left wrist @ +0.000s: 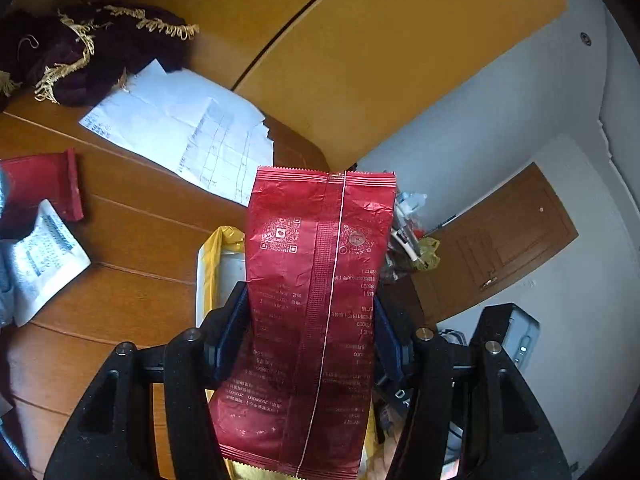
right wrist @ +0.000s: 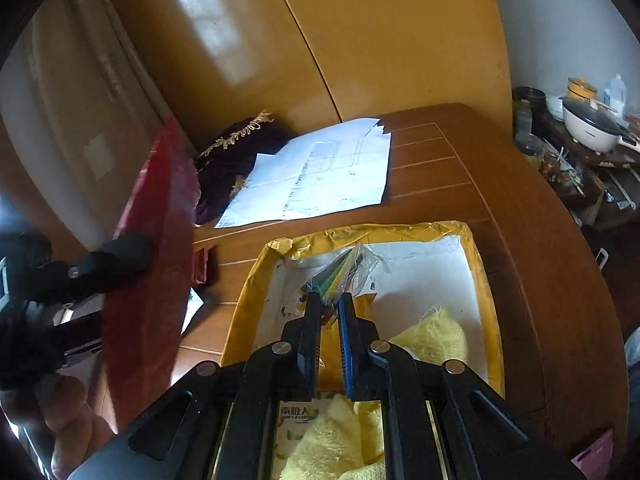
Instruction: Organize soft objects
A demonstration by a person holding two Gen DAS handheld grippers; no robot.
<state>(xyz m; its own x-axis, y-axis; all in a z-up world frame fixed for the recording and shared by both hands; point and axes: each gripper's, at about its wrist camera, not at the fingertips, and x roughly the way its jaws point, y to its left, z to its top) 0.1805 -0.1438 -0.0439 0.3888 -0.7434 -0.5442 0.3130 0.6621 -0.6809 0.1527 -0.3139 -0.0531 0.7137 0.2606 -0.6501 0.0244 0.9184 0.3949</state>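
A tall red foil packet (left wrist: 316, 280) stands upright in my left gripper (left wrist: 310, 312), which is shut on its lower half. The right wrist view shows the same packet (right wrist: 152, 272) blurred at the left, with a black finger (right wrist: 124, 252) across it. My right gripper (right wrist: 330, 304) is shut on a clear plastic bag (right wrist: 344, 268) of coloured pieces, held over the yellow-lined box (right wrist: 476, 248). Yellow towels (right wrist: 432, 336) lie inside the box, near its front. The box's rim (left wrist: 216, 248) shows behind the packet.
On the wooden table (right wrist: 460, 184) lie white papers (right wrist: 320, 172), a maroon fringed cloth (right wrist: 236, 148), another red packet (left wrist: 44, 184) and a white sachet (left wrist: 44, 256). Yellow cabinets (right wrist: 360, 40) stand behind. A cluttered side table with a cooker (right wrist: 592, 128) is at right.
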